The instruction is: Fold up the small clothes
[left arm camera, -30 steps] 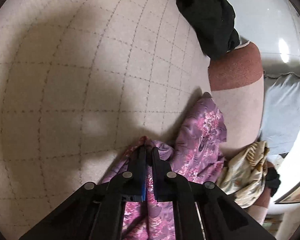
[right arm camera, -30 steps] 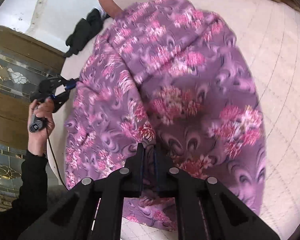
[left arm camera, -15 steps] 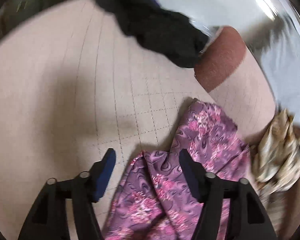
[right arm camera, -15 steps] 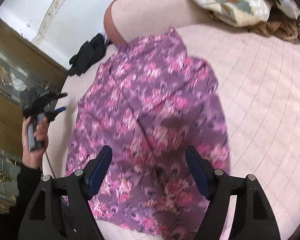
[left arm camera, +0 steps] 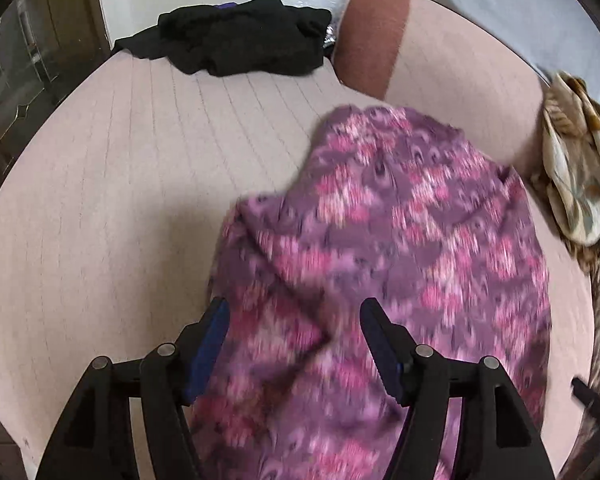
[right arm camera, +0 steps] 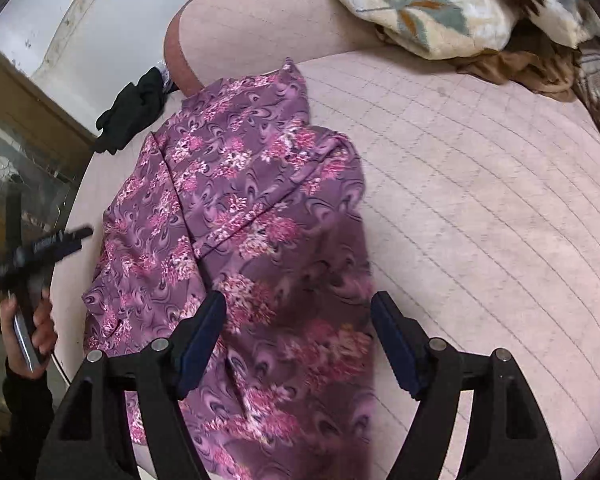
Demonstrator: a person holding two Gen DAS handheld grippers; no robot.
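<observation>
jaws apart on my left gripper (left arm camera: 292, 344) & right gripper (right arm camera: 296, 336), holding nothing; purple floral garment (right arm camera: 240, 216) lies loose at 12 o'clock, prob. awaiting regrip.

Both wrist views look down closely, from opposite sides, sharing the purple floral garment (left arm camera: 400, 240) (right arm camera: 236, 200).

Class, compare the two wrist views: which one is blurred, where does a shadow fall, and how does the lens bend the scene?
Left wrist view: the purple floral garment is smeared by motion blur, while the black clothes look sharper. Right wrist view: the garment's print is crisp, and a shadow darkens it ahead of the open right gripper. Both views: fisheye distortion curves the quilted bed cover lines, with dark corners.
</observation>
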